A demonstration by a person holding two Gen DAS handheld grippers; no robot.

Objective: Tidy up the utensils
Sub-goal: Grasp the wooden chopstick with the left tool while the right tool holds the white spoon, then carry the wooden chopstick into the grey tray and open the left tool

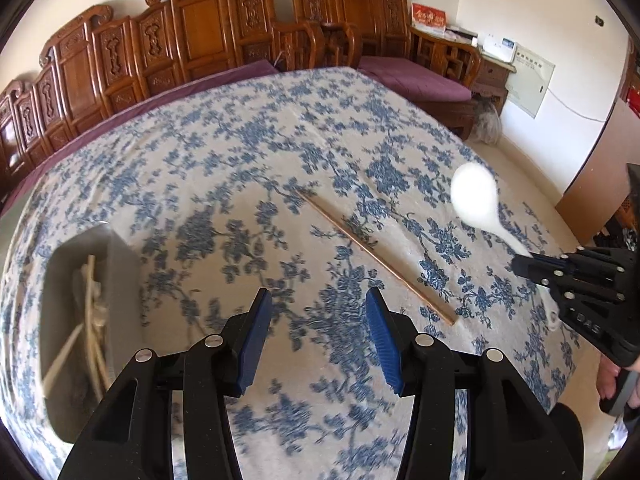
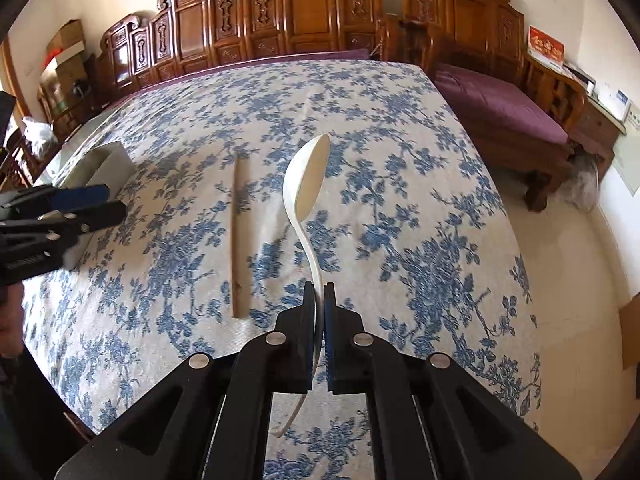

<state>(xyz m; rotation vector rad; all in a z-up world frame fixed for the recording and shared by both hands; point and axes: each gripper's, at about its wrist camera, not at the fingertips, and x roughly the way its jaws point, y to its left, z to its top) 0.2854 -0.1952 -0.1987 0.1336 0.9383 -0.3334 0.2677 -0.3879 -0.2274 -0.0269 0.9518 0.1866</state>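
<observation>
A white spoon (image 2: 306, 184) is lifted above the flowered tablecloth, its handle clamped between the pads of my right gripper (image 2: 319, 292), which is shut on it. From the left wrist view the spoon (image 1: 476, 200) and the right gripper (image 1: 524, 266) show at the right. A wooden chopstick (image 1: 376, 258) lies flat on the cloth; it runs left of the spoon (image 2: 239, 240) in the right wrist view. My left gripper (image 1: 318, 304) hovers open over the cloth with nothing between its fingers, short of the chopstick. A grey utensil box (image 1: 80, 320) at the left holds several pale sticks.
The table (image 2: 420, 140) carries a blue-and-white flowered cloth. Carved wooden benches (image 1: 208, 20) with purple cushions line the far side. The table's right edge drops to a pale floor (image 2: 560, 280). A hand (image 1: 612, 376) grips the right tool.
</observation>
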